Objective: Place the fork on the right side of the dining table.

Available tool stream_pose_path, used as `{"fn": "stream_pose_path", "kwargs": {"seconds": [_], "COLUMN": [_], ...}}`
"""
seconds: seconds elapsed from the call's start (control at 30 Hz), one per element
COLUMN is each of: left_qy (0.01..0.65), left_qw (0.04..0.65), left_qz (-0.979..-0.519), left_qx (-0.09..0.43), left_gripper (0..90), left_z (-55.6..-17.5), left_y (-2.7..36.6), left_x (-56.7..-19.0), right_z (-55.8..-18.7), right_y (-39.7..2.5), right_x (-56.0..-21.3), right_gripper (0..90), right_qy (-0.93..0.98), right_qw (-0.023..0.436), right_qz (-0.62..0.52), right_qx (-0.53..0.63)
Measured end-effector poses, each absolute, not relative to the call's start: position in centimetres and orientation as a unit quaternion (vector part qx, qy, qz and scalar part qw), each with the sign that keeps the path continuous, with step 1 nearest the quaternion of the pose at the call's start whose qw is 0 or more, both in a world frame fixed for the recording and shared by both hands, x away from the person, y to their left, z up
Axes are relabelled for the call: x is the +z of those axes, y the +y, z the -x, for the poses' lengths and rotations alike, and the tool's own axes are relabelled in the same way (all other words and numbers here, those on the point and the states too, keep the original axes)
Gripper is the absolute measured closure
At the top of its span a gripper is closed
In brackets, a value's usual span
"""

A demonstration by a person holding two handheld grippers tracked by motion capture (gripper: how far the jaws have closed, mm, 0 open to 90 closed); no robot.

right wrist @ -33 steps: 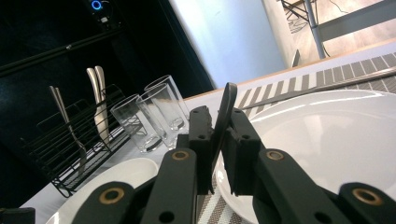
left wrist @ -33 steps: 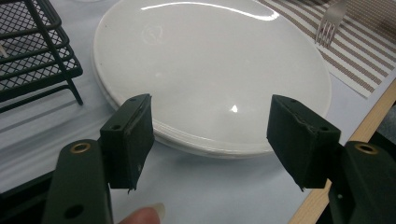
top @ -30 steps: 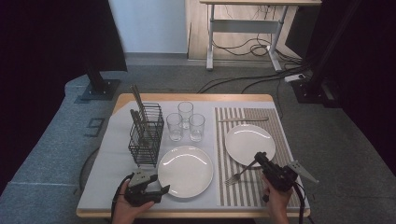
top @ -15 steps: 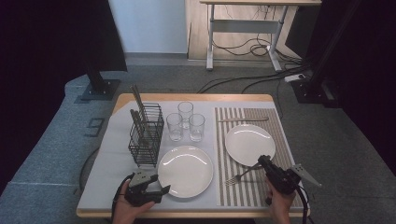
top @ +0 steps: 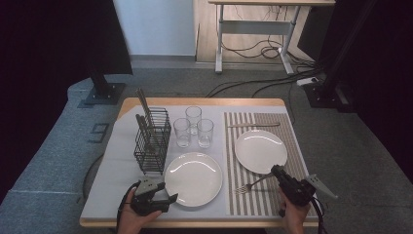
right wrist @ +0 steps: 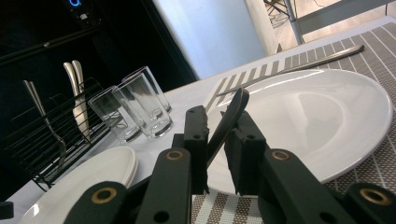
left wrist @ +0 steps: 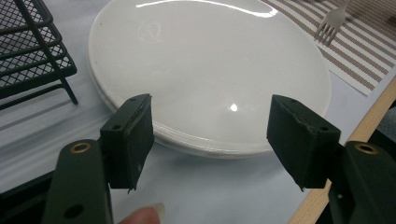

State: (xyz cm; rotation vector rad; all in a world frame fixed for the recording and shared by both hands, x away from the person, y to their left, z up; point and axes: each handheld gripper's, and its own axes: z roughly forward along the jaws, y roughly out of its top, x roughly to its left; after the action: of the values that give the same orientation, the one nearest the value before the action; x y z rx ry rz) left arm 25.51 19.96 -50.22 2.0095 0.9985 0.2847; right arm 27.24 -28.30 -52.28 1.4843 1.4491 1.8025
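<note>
In the right gripper view, the right hand-held gripper is clamping the fork by its handle, hiding the tines. The high view is showing the fork whole at lower right, lying on the striped placemat, handle toward the gripper, tines pointing lower left. The left hand-held gripper is standing open before the near plate. Farther off, the far plate is sitting beyond the fork.
</note>
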Motion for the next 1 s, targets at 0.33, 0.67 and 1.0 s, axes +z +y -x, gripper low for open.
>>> {"fn": "stream_pose_path", "kwargs": {"seconds": [0.33,0.67,1.0], "left_qy": [0.399,0.398,0.397], "left_qw": [0.424,0.423,0.424], "left_qz": [-0.805,-0.806,-0.806], "left_qx": [0.113,0.113,0.114], "left_gripper": [31.8,31.8,31.8], "left_z": [-25.5,-25.5,-25.5], "left_y": [19.9,19.8,19.8], "left_x": [-50.3,-50.3,-50.3], "right_z": [-26.5,-26.0,-26.1], "right_y": [-28.9,-29.6,-29.6], "right_x": [-52.8,-53.6,-53.7], "right_gripper": [77.5,75.6,74.2], "right_qy": [0.513,0.511,0.509], "right_qw": [0.195,0.191,0.196], "right_qz": [-0.538,-0.547,-0.551], "right_qx": [0.64,0.635,0.632]}}
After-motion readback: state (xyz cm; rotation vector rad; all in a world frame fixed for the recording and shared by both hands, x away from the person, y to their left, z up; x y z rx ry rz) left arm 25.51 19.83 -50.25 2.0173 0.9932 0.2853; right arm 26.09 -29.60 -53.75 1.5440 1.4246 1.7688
